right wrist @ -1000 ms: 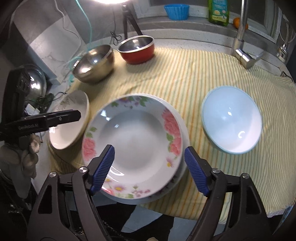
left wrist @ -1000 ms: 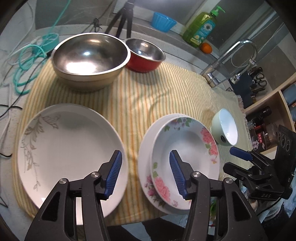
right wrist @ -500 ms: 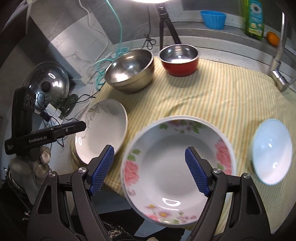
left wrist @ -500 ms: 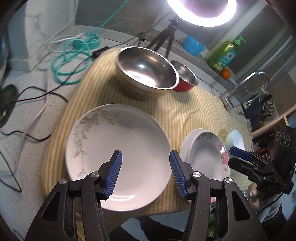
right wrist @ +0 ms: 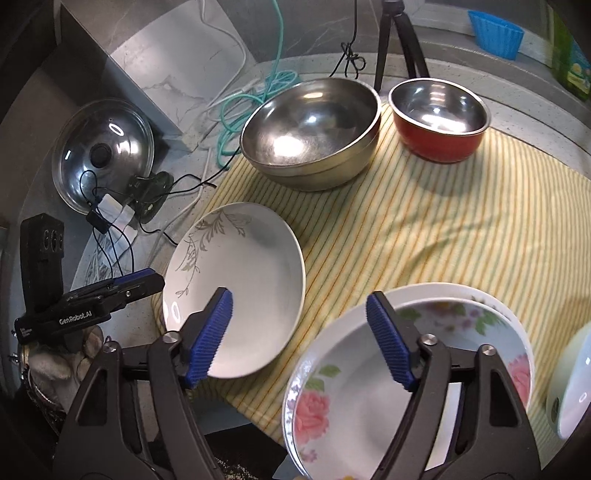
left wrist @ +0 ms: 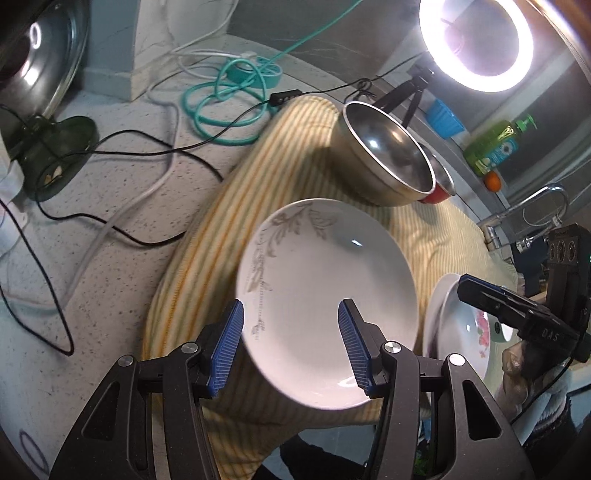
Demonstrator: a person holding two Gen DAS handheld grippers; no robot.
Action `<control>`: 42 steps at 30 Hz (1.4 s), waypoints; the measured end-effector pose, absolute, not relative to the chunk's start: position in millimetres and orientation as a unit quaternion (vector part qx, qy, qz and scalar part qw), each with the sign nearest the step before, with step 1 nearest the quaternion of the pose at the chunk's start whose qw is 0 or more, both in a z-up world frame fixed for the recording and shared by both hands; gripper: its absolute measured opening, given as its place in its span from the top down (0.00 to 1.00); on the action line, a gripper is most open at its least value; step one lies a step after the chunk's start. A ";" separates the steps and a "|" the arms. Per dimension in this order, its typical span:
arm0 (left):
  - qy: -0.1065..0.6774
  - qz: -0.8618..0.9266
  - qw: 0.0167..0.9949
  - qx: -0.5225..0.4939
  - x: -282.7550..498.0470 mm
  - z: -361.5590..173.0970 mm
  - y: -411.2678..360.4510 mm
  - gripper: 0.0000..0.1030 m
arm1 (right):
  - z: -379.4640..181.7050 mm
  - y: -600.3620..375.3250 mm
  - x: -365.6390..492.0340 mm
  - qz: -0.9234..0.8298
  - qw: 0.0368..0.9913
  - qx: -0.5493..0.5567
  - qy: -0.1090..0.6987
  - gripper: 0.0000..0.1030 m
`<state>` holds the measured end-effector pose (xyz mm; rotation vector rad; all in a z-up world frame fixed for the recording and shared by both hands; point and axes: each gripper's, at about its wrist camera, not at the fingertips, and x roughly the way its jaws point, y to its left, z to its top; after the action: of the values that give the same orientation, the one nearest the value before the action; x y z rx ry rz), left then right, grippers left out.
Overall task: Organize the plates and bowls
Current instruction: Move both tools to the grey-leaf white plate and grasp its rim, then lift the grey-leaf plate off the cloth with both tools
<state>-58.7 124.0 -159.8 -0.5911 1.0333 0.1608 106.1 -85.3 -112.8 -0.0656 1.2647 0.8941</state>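
A white plate with a grey leaf print [left wrist: 328,291] [right wrist: 236,288] lies on the striped cloth [right wrist: 443,236]. My left gripper [left wrist: 291,347] is open, hovering over its near edge; it also shows in the right wrist view [right wrist: 147,284]. A floral deep plate [right wrist: 369,391] [left wrist: 469,332] sits on a white plate [right wrist: 443,291]. My right gripper [right wrist: 299,339] is open above the gap between the leaf plate and the floral plate; it shows in the left wrist view [left wrist: 465,288]. A large steel bowl [right wrist: 314,133], a red bowl [right wrist: 439,118] and a pale green bowl [right wrist: 572,387] stand on the cloth.
Teal and black cables [left wrist: 229,96] lie on the counter left of the cloth. A glass pot lid [right wrist: 103,155] leans at the left. A ring light on a tripod [left wrist: 480,40], a blue cup [right wrist: 495,29], a soap bottle [left wrist: 495,144] and a faucet [left wrist: 532,206] stand behind.
Both grippers swung left. The leaf plate now sits between the left gripper's fingers, and the floral plate has slid to the right in the right wrist view. Both grippers stay open.
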 end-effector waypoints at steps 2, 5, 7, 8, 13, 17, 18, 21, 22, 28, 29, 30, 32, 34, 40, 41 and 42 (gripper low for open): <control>0.487 0.079 0.824 -0.280 -60.4 -163.4 127.5 0.51 | -118.5 -77.5 107.5 0.407 0.708 -0.036 0.577 0.38; 0.489 0.084 0.820 -0.287 -62.6 -169.0 132.1 0.53 | -125.4 -69.4 107.9 0.407 0.703 -0.049 0.582 0.47; 0.491 0.082 0.816 -0.293 -62.9 -173.5 134.5 0.61 | -133.1 -62.3 109.7 0.405 0.693 -0.054 0.593 0.57; 0.494 0.080 0.814 -0.295 -62.4 -175.4 134.8 0.66 | -135.8 -59.8 110.1 0.404 0.691 -0.057 0.597 0.59; 0.503 0.074 0.808 -0.299 -59.6 -184.1 136.1 0.74 | -148.6 -50.9 114.8 0.393 0.684 -0.066 0.611 0.70; 0.507 0.070 0.803 -0.306 -58.9 -189.8 137.7 0.76 | -155.4 -46.0 116.8 0.392 0.676 -0.064 0.621 0.76; 0.508 0.068 0.801 -0.308 -58.2 -191.5 138.2 0.78 | -156.2 -44.9 116.9 0.392 0.675 -0.065 0.622 0.77; 0.510 0.067 0.799 -0.312 -57.4 -194.3 138.7 0.80 | -158.8 -42.9 116.4 0.392 0.670 -0.067 0.627 0.86; 0.510 0.066 0.798 -0.314 -57.4 -194.8 138.6 0.80 | -159.4 -43.5 116.6 0.391 0.669 -0.067 0.629 0.87; 0.511 0.065 0.798 -0.312 -56.0 -195.5 136.6 0.82 | -162.1 -42.2 114.2 0.387 0.668 -0.067 0.632 0.90; 0.511 0.065 0.798 -0.312 -56.0 -195.4 136.7 0.82 | -162.1 -42.5 114.2 0.385 0.668 -0.064 0.633 0.90; 0.512 0.066 0.798 -0.312 -55.8 -195.2 136.6 0.82 | -162.1 -42.9 114.3 0.385 0.669 -0.062 0.633 0.90; 0.512 0.067 0.797 -0.313 -55.8 -194.2 136.6 0.82 | -161.4 -43.6 113.8 0.385 0.670 -0.059 0.632 0.90; 0.509 0.068 0.799 -0.312 -55.0 -192.0 136.5 0.82 | -159.8 -44.9 113.1 0.386 0.672 -0.057 0.630 0.90; 0.503 0.069 0.807 -0.301 -53.1 -180.9 135.6 0.82 | -151.1 -53.1 115.0 0.384 0.674 -0.046 0.629 0.90; 0.501 0.070 0.809 -0.301 -53.1 -178.3 135.7 0.82 | -149.3 -53.7 114.8 0.385 0.675 -0.043 0.628 0.90; 0.498 0.069 0.810 -0.301 -52.9 -175.1 135.4 0.82 | -147.1 -55.3 114.7 0.385 0.676 -0.040 0.627 0.90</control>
<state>-52.9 135.4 -175.1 -0.6428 1.0643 0.1467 114.7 -55.3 -147.1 -0.0906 1.4103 0.8668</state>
